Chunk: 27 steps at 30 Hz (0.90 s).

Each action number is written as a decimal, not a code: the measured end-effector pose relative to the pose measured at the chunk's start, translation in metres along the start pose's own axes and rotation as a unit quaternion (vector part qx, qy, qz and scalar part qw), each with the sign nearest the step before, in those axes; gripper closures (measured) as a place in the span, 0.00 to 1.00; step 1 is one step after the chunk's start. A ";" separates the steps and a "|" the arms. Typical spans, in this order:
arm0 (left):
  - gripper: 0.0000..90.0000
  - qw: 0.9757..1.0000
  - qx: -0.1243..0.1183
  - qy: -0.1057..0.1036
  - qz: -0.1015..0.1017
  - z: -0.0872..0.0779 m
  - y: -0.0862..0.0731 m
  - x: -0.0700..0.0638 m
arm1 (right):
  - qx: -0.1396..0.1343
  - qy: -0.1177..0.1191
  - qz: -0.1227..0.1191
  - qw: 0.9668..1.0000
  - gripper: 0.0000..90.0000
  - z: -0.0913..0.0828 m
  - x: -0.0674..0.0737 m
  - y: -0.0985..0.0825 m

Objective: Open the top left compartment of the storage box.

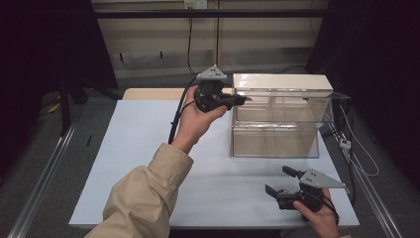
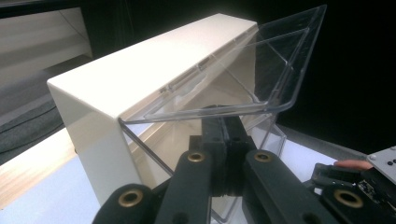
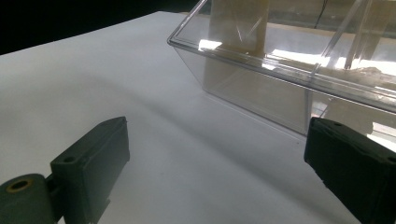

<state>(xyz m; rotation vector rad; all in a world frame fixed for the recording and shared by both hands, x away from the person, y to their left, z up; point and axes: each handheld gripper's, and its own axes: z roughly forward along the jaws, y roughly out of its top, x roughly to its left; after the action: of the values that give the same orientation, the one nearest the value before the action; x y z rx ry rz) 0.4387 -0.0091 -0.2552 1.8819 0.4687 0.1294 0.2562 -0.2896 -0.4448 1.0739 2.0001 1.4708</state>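
A clear plastic box (image 1: 275,134) with a cream top panel (image 1: 282,82) stands at the back right of the white table (image 1: 143,148). Its clear lid (image 1: 297,94) is swung up to about level. My left gripper (image 1: 242,99) reaches the box's upper left side, held high by a hand in a beige sleeve. In the left gripper view its jaws are together at the lid's near rim (image 2: 205,112), pinching it, with my left gripper (image 2: 225,122) just below the rim. My right gripper (image 1: 280,181) rests near the table's front right, open, nothing between its jaws. From my right gripper (image 3: 215,154) the box's clear front wall (image 3: 261,93) lies ahead.
A black cable (image 1: 174,124) trails from the left gripper across the table. A wooden strip (image 1: 153,93) borders the table's far edge. Metal rails (image 1: 44,173) run along the floor on both sides. White cords (image 1: 356,148) hang by the right edge.
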 end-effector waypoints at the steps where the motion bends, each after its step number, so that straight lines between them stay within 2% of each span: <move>1: 1.00 1.000 0.004 0.002 0.002 0.000 0.001 0.001 | 0.000 0.000 0.000 1.000 0.07 0.000 0.000 0.000; 5: 1.00 1.000 -0.001 0.002 -0.002 0.001 0.002 0.003 | 0.006 -0.001 -0.002 1.000 0.07 -0.001 0.000 0.001; 17: 1.00 1.000 0.003 0.005 0.002 0.003 0.010 0.006 | 0.025 0.000 -0.003 1.000 0.07 -0.002 -0.005 0.002; 27: 1.00 1.000 0.006 0.008 0.000 0.004 0.013 0.009 | 0.060 0.015 -0.008 0.998 0.06 0.001 -0.009 0.006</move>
<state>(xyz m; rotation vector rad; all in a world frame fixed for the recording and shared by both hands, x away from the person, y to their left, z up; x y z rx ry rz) 0.4517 -0.0132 -0.2458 1.8937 0.4799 0.1417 0.2644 -0.2953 -0.4408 1.0882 2.1370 1.3812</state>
